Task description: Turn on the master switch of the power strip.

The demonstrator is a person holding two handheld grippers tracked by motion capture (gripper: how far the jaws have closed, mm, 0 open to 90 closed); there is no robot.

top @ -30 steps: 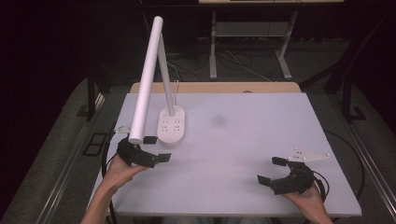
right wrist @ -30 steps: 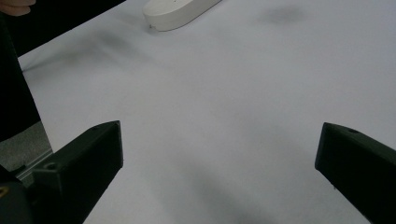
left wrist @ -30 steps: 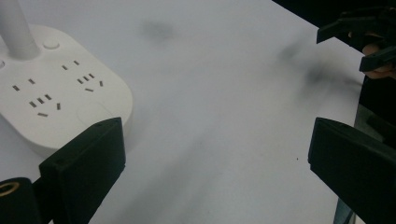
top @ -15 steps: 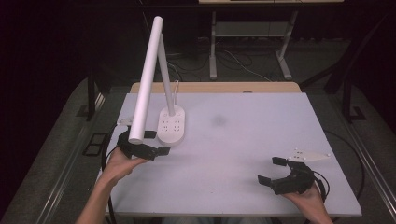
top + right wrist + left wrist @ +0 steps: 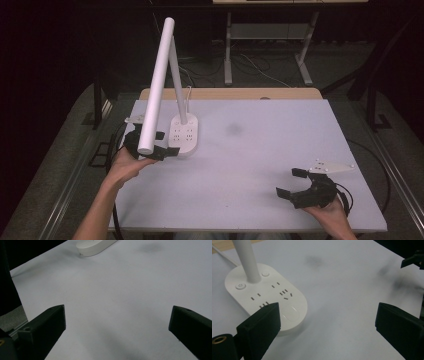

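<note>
A white desk lamp stands at the table's left. Its oval base (image 5: pixel 184 135) carries sockets and a power button (image 5: pixel 240 286), and its stem (image 5: pixel 247 260) rises to a long tube head (image 5: pixel 157 85) that slants toward me. My left gripper (image 5: pixel 166 143) is open just at the near left end of the base (image 5: pixel 267 297), with one jaw overlapping the base's near end; nothing lies between the jaws (image 5: pixel 327 315). My right gripper (image 5: pixel 291 182) is open over bare table at the near right (image 5: pixel 117 315), holding nothing. The lamp base (image 5: pixel 96 246) lies far ahead of it.
The white table (image 5: pixel 260 150) has a faint dark smudge (image 5: pixel 233 129) near its middle. A wooden strip (image 5: pixel 230 94) runs along the far edge, where the lamp's cord (image 5: pixel 189 95) leaves. The right gripper (image 5: pixel 413 260) appears far off in the left gripper view. Dark floor and desk legs lie beyond.
My left gripper has moved forward, away from the near edge, up to the lamp base. The right gripper has stayed where it was.
</note>
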